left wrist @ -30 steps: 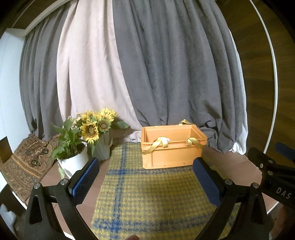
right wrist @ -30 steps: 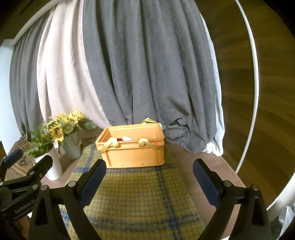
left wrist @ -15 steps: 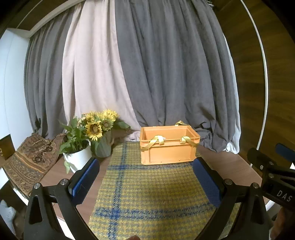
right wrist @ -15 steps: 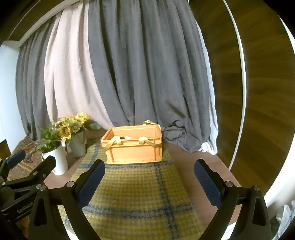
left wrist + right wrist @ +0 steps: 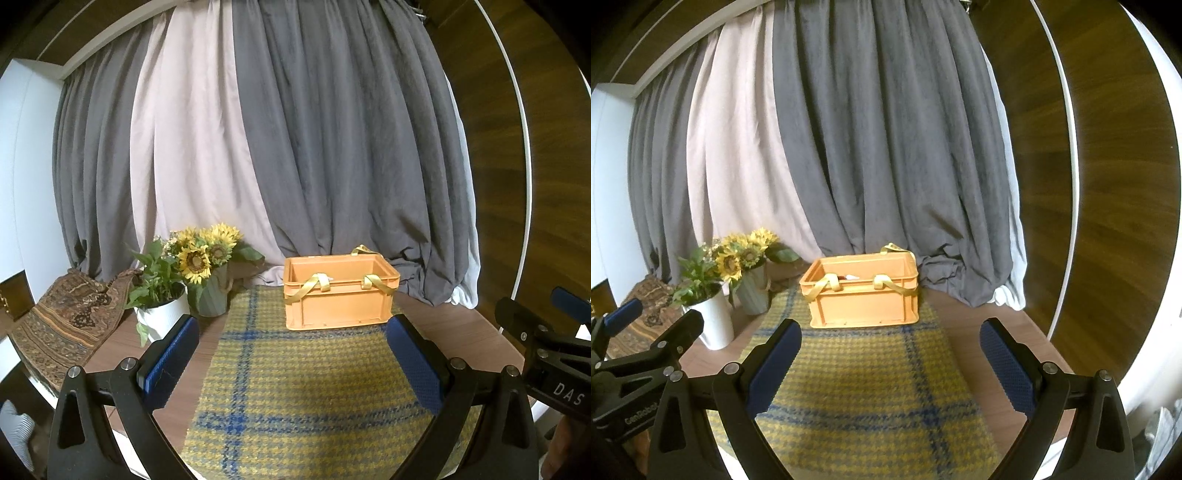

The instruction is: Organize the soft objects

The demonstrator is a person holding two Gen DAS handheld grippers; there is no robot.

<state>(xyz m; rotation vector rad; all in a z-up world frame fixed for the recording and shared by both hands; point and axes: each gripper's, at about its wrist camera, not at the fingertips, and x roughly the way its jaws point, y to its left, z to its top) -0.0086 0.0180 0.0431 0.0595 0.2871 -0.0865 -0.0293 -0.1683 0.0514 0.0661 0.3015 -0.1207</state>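
Note:
An orange plastic crate [image 5: 338,301] [image 5: 862,295] stands at the far end of a yellow and blue plaid cloth [image 5: 306,391] [image 5: 857,391]. Yellow straps [image 5: 314,284] [image 5: 827,286] hang over its near rim, and a bit of something white and dark [image 5: 849,277] peeks above the rim inside. My left gripper [image 5: 291,362] hangs open over the cloth's near half, well short of the crate, nothing between its blue pads. My right gripper [image 5: 890,365] is open too, equally far back and empty. Each gripper shows at the edge of the other's view.
Sunflowers in a grey-green vase [image 5: 210,295] [image 5: 753,291] and a leafy plant in a white pot [image 5: 162,314] [image 5: 716,321] stand left of the crate. A patterned brown cloth [image 5: 70,321] drapes the left edge. Grey and pale curtains [image 5: 295,147] hang behind the wooden table [image 5: 465,332].
Both grippers have drawn back and risen from the crate, which now looks smaller and farther. Both stay open and empty.

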